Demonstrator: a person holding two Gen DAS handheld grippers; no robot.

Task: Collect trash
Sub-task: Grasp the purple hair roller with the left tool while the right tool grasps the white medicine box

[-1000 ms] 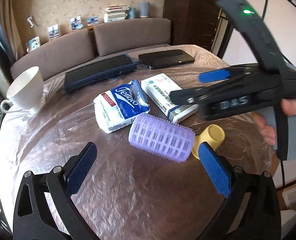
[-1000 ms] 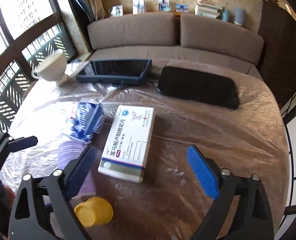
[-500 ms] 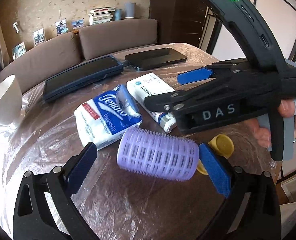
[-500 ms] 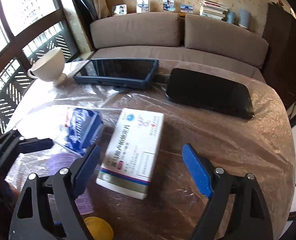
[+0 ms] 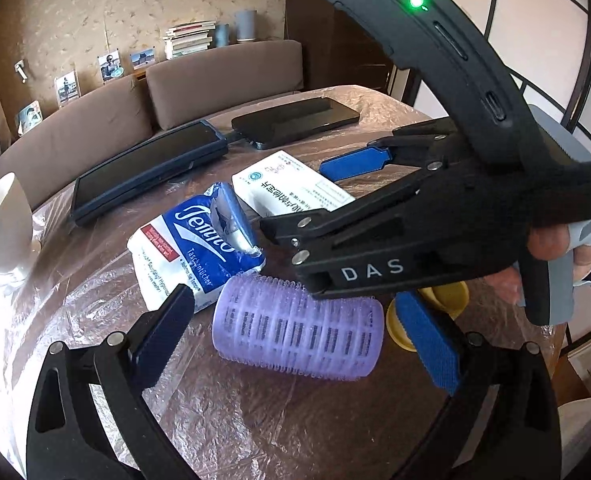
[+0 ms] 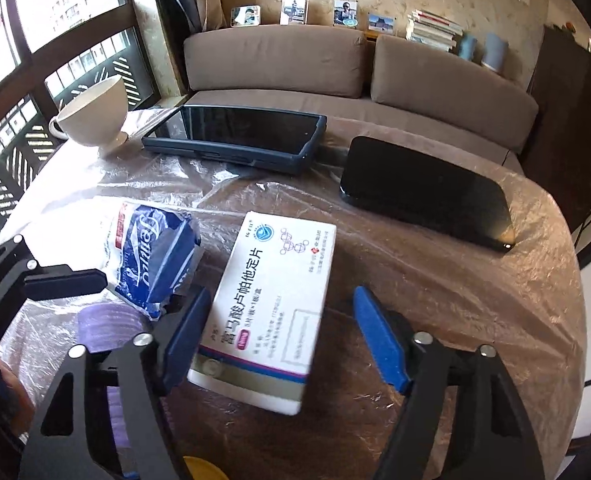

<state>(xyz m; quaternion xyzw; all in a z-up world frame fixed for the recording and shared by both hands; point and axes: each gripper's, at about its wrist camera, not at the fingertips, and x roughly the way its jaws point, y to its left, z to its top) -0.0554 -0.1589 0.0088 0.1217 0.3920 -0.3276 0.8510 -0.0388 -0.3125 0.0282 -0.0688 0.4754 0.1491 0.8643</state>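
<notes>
A white medicine box (image 6: 273,304) lies on the plastic-covered table, and it also shows in the left wrist view (image 5: 291,188). My right gripper (image 6: 283,334) is open with its fingers on either side of the box's near end. A torn blue-and-white tissue pack (image 5: 195,248) lies left of the box. A purple hair roller (image 5: 299,332) lies between the fingers of my open left gripper (image 5: 295,340). A yellow cap (image 5: 443,300) sits behind its right finger.
A dark blue tablet (image 6: 239,136) and a black device (image 6: 427,192) lie at the back of the table (image 6: 455,300). A white cup (image 6: 95,116) stands at the back left. A sofa runs behind the table.
My left gripper has moved closer, around the purple roller. My right gripper has moved forward over the medicine box, so its fingers now flank the box.
</notes>
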